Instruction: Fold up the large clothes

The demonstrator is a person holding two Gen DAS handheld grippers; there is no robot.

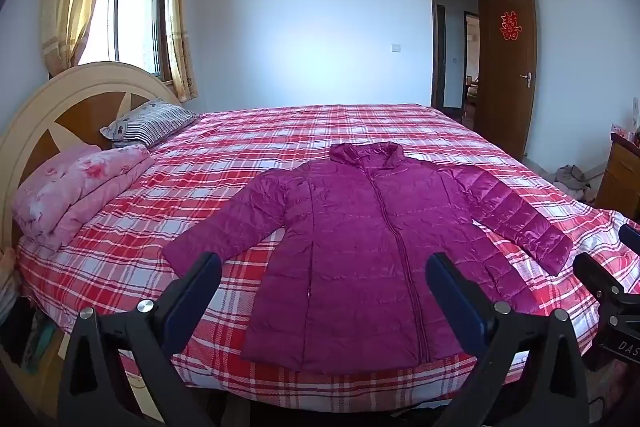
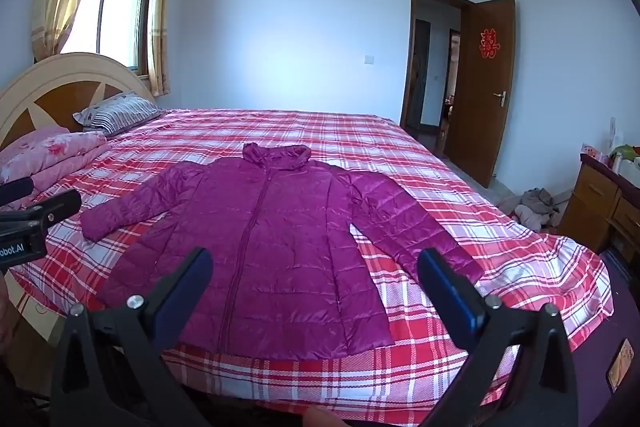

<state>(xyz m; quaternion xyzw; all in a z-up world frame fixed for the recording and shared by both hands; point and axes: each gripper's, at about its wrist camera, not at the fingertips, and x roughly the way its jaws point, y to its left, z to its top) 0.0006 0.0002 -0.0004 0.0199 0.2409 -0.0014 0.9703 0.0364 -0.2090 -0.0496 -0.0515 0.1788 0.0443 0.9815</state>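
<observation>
Bedroom walls in pale blue frame a wide bed (image 1: 360,131) covered with a red and white checked sheet, a wooden headboard (image 1: 60,107) at its left end and an open brown door (image 1: 508,67) on the far side. On the sheet, towards the near edge, lies a purple padded jacket (image 1: 360,247), front up, zipped shut, collar pointing away and hem towards the cameras. Both sleeves are spread out to the sides and angled down, so nothing has been folded over yet; by the look of it the task is at its very start. A folded pink quilt (image 1: 76,187) and a striped pillow (image 1: 152,123) sit by the headboard, well apart from the jacket. The left gripper (image 1: 324,291) hovers above the near edge of the bed with its jaws spread wide and nothing between them, aimed over the jacket's lower left part. The right gripper (image 2: 316,287) is likewise spread and empty, looking over the hem and towards the right sleeve (image 2: 416,227), whose cuff lies close to one of its fingers in the right wrist view. Neither touches the cloth. What is left is the whole job: bringing in each sleeve, then doubling the body. A heap of clothes (image 2: 536,207) lies on the floor beyond the bed, beside a wooden cabinet (image 2: 600,203).
</observation>
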